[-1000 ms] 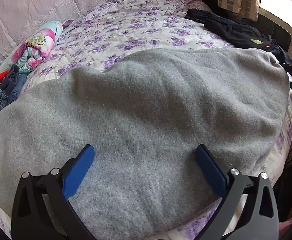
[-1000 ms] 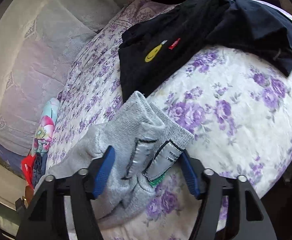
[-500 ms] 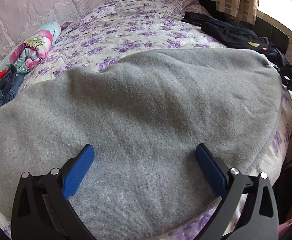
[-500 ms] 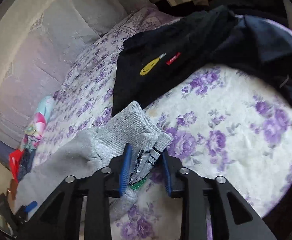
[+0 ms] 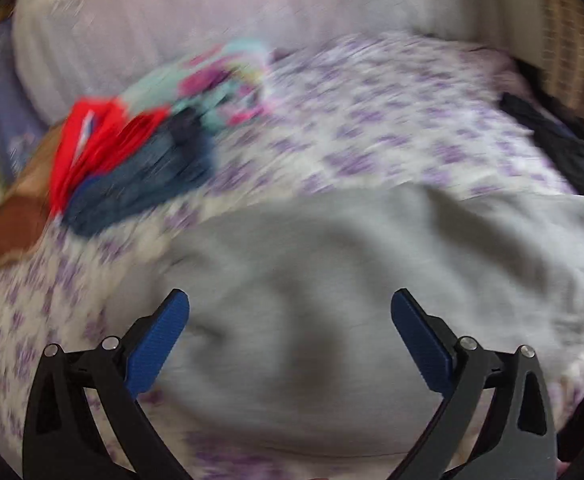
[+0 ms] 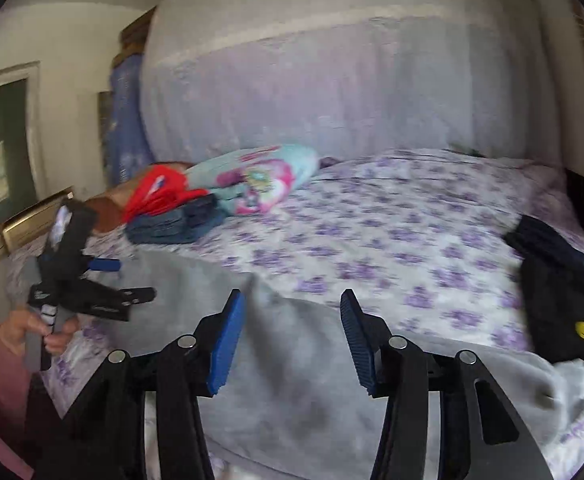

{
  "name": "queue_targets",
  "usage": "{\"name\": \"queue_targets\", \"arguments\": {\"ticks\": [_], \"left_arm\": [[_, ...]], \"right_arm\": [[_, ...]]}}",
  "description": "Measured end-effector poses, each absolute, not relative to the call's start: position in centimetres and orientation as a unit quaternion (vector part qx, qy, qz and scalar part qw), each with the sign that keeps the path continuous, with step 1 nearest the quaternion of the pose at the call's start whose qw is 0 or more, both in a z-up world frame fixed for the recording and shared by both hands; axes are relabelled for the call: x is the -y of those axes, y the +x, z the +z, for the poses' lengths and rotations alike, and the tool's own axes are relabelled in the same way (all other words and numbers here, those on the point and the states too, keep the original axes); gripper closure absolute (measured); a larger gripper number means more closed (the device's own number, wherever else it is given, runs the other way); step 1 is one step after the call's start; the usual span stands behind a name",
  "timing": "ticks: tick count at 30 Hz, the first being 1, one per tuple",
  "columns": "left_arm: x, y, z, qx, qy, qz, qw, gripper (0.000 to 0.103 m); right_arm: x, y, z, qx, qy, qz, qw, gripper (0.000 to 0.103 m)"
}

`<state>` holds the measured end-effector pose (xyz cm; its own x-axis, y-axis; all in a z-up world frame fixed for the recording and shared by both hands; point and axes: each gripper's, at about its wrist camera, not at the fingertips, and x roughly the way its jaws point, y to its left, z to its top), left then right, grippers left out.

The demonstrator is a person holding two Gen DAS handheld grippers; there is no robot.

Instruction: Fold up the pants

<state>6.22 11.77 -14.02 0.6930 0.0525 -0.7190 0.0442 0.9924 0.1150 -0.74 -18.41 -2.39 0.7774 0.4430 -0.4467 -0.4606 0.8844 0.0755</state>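
Grey fleece pants lie spread on the near bed edge under both grippers: right gripper, jaws just opening, nothing between them; left gripper gapes wide, empty too. Far left, folded clothes stack; right, black garment on purple-flowered bedspread.

Cuff let go, both views swung.

My right gripper has just been opening, jaws clear of the grey pants it pinched; left gripper view now blurred, facing the clothes pile.
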Motion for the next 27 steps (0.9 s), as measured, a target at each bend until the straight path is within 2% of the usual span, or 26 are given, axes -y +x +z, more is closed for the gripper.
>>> {"name": "queue_targets", "arguments": {"ticks": [2,4,7,8,11,16,19,22,24,27], "left_arm": [[-13.7,6.7,-15.8,-0.421,0.030,-0.014,0.907,0.004],[-13.1,5.3,-16.4,-0.389,0.074,-0.003,0.918,0.004],[-12.7,4.6,-16.6,-0.376,0.096,0.005,0.922,0.004],[-12.8,4.6,-16.5,-0.381,0.093,-0.002,0.920,0.004],[-13.0,4.9,-15.6,-0.398,0.083,-0.010,0.913,0.004],[-10.2,4.2,-12.2,-0.333,0.119,-0.034,0.935,0.004],[-10.3,6.6,-15.1,-0.389,0.134,0.012,0.911,0.004],[-12.0,6.3,-16.7,-0.394,0.103,-0.004,0.913,0.004],[-12.1,6.1,-15.8,-0.403,0.102,-0.011,0.910,0.004],[-11.5,5.7,-13.1,-0.374,0.082,-0.029,0.923,0.004]], "right_arm": [[14.6,0.0,-3.3,-0.239,-0.032,0.288,0.927,0.058],[11.0,1.0,-5.6,-0.284,-0.036,0.328,0.900,0.057],[7.5,3.4,-12.2,-0.433,-0.047,0.335,0.836,0.054],[7.7,3.3,-13.0,-0.423,-0.038,0.334,0.841,0.054],[8.3,2.0,-10.6,-0.398,-0.058,0.333,0.853,0.054],[10.5,1.0,-7.9,-0.332,0.001,0.334,0.882,0.034],[10.9,2.9,-12.0,-0.414,-0.006,0.275,0.868,0.035],[12.0,2.3,-11.5,-0.407,-0.003,0.288,0.867,0.037],[12.9,2.6,-9.3,-0.383,0.022,0.301,0.873,0.036],[14.0,4.4,-6.5,-0.352,0.061,0.309,0.881,0.036]]}}
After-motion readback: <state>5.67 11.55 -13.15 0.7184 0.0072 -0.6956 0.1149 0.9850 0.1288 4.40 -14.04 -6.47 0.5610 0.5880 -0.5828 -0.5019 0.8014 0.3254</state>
